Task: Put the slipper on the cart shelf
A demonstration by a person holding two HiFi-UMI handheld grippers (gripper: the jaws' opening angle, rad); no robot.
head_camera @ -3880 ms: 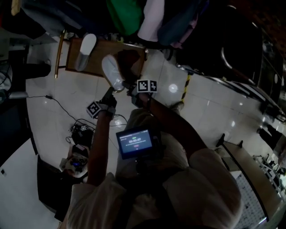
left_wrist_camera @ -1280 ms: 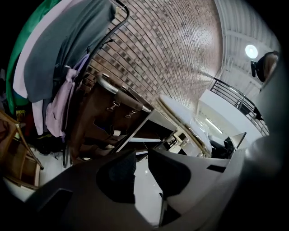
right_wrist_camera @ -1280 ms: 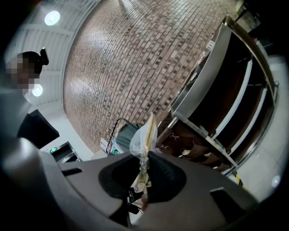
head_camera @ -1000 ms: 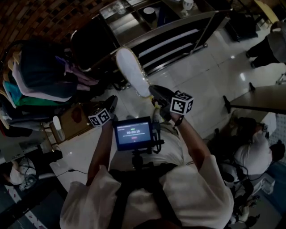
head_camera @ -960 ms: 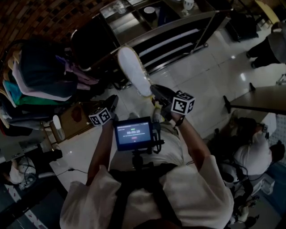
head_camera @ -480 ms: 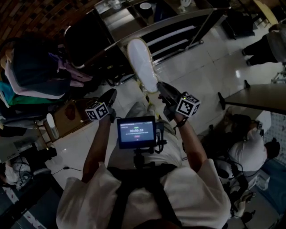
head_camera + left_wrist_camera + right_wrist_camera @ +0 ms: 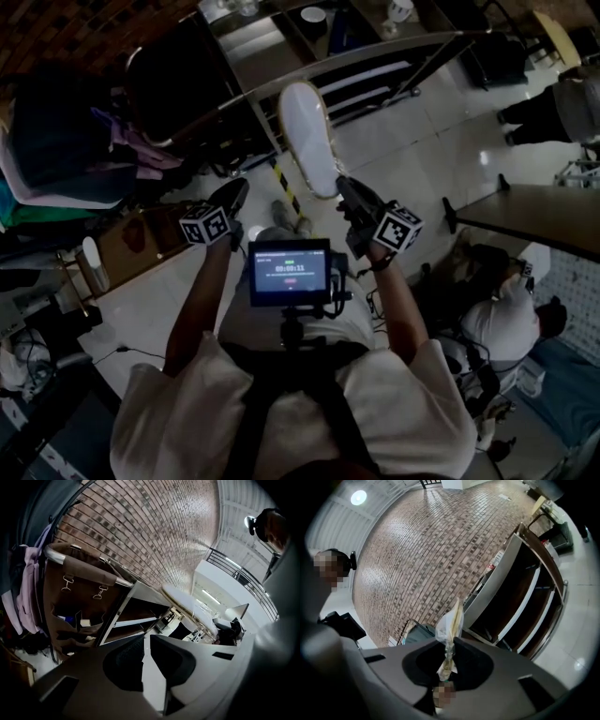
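A white slipper (image 7: 307,133) sticks up from my right gripper (image 7: 340,186), which is shut on its lower end in front of the metal cart (image 7: 394,52). In the right gripper view the slipper (image 7: 451,623) shows edge-on, pinched between the jaws of the right gripper (image 7: 448,660), with the cart shelves (image 7: 520,592) to the right. My left gripper (image 7: 233,192) hangs lower left of the slipper and holds nothing. In its own view the left gripper (image 7: 146,641) has its jaws closing to a narrow slit, and the slipper (image 7: 183,600) shows beyond them above the cart shelf (image 7: 136,620).
Hanging clothes (image 7: 66,131) fill the left. A low wooden stand (image 7: 122,248) with another white slipper (image 7: 89,262) sits on the floor at left. A striped post (image 7: 284,187) stands ahead. A table (image 7: 534,211) and a seated person (image 7: 506,314) are at right.
The right gripper has carried the slipper up and a little right, closer to the cart. The view has shifted, so the wooden stand has slid towards the left edge.
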